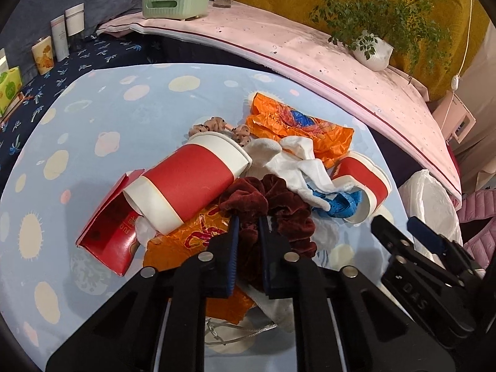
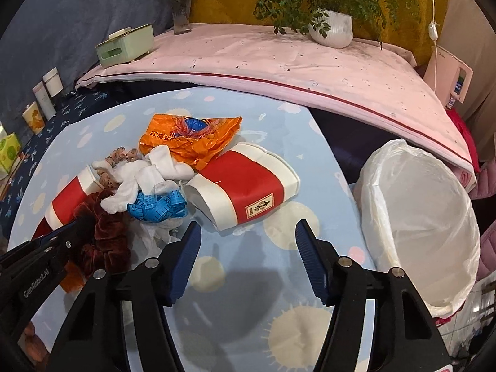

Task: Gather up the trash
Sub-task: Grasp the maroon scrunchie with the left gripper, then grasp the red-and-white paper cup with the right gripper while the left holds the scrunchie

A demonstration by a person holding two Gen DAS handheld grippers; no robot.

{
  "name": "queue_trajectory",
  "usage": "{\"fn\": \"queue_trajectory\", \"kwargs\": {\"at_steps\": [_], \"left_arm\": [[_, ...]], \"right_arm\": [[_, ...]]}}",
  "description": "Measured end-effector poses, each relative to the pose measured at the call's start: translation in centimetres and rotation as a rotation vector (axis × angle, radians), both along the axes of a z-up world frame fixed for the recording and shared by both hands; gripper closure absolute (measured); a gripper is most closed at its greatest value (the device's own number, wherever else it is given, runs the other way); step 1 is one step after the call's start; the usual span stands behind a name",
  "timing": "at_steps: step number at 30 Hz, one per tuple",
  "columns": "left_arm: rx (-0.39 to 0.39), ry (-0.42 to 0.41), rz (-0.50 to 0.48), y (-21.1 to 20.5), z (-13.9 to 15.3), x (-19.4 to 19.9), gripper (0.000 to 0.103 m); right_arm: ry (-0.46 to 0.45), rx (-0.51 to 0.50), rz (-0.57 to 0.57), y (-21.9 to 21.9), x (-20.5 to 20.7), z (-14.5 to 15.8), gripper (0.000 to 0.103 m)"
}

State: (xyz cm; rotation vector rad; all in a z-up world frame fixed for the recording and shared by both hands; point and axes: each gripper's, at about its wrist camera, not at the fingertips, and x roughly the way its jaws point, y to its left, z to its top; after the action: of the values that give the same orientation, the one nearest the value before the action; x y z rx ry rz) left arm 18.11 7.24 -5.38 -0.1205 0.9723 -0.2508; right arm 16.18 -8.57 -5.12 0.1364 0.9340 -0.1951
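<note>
Left tongs (image 1: 249, 221) pinch the dark red velvet scrunchie (image 1: 279, 204); right tongs (image 2: 245, 240) hover spread. 2 red-and-white paper cups (image 2: 245, 186), wrappers remain; white-lined bin (image 2: 434, 232) looks empty.

Blue spotted tablecloth (image 2: 248, 279), paper cups (image 2: 245, 186), orange bags (image 2: 189, 139), scrunchie (image 2: 105, 235)

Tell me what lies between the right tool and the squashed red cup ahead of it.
Only bare tablecloth: in the right wrist view, nothing sits between the open right tool and the squashed red cup.
</note>
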Motion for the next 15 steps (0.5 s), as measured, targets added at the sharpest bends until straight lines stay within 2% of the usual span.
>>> {"fn": "queue_trajectory", "kwargs": {"at_steps": [3, 6, 11, 15], "left_arm": [[-0.004, -0.005, -0.001, 0.0, 0.2, 0.0, 0.092], [-0.01, -0.008, -0.005, 0.0, 0.6, -0.1, 0.093], [-0.014, -0.018, -0.006, 0.0, 1.3, -0.6, 0.093], [-0.02, -0.035, -0.005, -0.1, 2.3, -1.1, 0.093]], "right_arm": [[-0.001, 0.005, 0.003, 0.5, 1.0, -0.6, 0.047], [0.01, 0.005, 0.002, 0.6, 2.0, -1.2, 0.059], [0.025, 0.034, -0.001, 0.0, 2.2, -2.0, 0.093], [0.008, 0.038, -0.019, -1.1, 1.4, -1.5, 0.097]]}}
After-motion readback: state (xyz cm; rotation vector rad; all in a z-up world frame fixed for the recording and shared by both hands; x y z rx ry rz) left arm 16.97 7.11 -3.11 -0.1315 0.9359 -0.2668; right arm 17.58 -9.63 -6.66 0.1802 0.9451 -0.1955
